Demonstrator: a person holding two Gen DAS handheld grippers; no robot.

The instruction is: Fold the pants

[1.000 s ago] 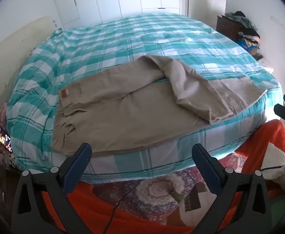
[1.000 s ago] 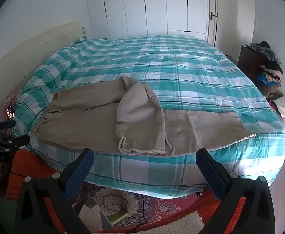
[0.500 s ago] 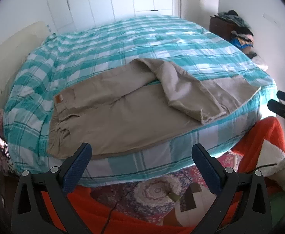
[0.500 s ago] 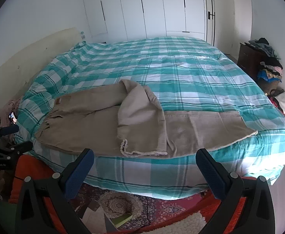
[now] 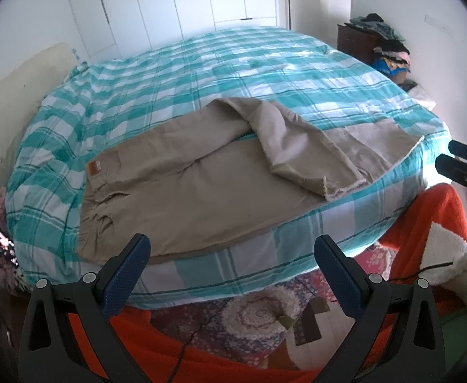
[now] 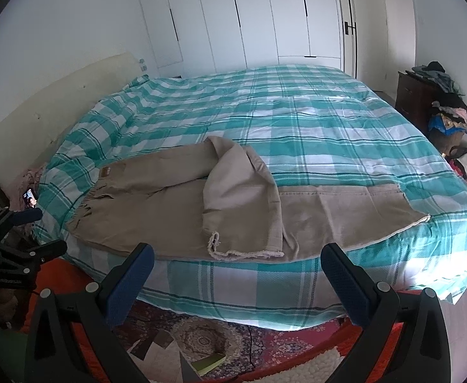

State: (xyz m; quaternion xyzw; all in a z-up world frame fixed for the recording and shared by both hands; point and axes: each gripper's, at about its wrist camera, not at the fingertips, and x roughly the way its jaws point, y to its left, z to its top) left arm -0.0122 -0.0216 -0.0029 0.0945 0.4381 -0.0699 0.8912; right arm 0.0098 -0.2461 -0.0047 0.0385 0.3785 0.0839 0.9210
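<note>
**Both tongs pulled back, pants half-arranged on the bed**

Nearest the lens, the left tongs (image 5: 232, 255) and the right tongs (image 6: 236, 263) hang released, blue ribbed pads spread wide and gripping nothing, over a patterned rug (image 6: 201, 340) short of the mattress edge. Compared with a second ago, both views have drawn slightly back and up, so more of the wardrobe shows; the cloth itself has not moved. That reads as a pause to size up the next grasp, not a fold under way.

Past the pads, the khaki pants (image 5: 185, 191) lie along the near edge of the bed (image 6: 329, 121), waistband at 9 o'clock with a small tan leather patch (image 5: 93, 168). One leg runs flat toward 3 o'clock; the other is flopped back across it, pale inner side up, its frayed hem (image 6: 246, 253) at the edge. The weave looks heavy, matte and softly creased.

Beyond, a teal-and-white checked cover stretches to white wardrobe doors (image 6: 265, 16) at 12 o'clock.
</note>
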